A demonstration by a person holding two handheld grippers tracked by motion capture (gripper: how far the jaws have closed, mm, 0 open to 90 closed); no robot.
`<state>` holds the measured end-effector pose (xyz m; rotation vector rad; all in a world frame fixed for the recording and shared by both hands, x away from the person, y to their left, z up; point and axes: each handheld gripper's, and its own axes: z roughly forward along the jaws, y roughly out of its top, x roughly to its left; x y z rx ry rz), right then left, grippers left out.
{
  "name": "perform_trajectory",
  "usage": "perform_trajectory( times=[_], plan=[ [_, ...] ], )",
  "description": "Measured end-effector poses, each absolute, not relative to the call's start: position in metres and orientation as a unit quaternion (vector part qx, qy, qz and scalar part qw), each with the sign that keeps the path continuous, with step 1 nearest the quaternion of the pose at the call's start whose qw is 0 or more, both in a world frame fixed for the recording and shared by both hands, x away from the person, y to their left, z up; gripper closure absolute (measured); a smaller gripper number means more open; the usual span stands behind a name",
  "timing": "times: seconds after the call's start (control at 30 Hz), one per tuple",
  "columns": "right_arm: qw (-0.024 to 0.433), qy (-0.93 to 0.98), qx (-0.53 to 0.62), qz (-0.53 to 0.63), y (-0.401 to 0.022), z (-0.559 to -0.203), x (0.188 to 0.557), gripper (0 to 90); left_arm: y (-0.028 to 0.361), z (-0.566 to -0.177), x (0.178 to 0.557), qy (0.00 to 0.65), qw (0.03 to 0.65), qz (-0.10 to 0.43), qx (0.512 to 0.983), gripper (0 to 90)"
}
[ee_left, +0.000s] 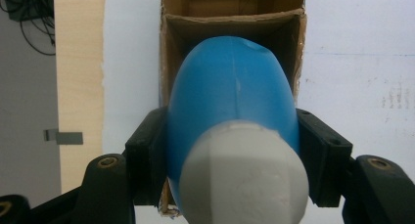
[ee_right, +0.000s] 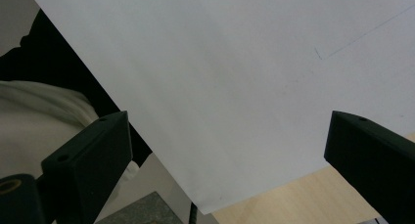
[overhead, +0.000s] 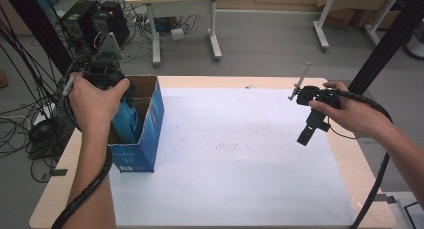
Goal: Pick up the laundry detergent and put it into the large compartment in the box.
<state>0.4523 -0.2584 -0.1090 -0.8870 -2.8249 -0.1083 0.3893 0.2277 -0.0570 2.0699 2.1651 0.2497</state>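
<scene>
Holding a blue bottle (ee_left: 232, 101) w/ white cap (ee_left: 242, 177) toward the camera, the left gripper (ee_left: 230, 160) had its fingers (ee_left: 147, 155) clamped on both sides of the bottle's body. Bottle sat partly inside the open cardboard box (overhead: 147, 121), left side of the high view, box standing on the white sheet (overhead: 235, 154) covering the counter (overhead: 345, 154). Right gripper (overhead: 305, 136), right of frame, hung above the sheet, well apart from the box; fingers (ee_right: 93, 160) spread wide, nothing btwn them.
</scene>
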Motion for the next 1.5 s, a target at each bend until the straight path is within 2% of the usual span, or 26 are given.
perform_trajectory(
  times=[1.5],
  plan=[
    [0.095,-0.95,-0.296,-0.033,-0.255,-0.115,0.452,3.6,0.227,-0.12,0.393,0.719,0.059,0.07,0.689,38.1]
  ],
)
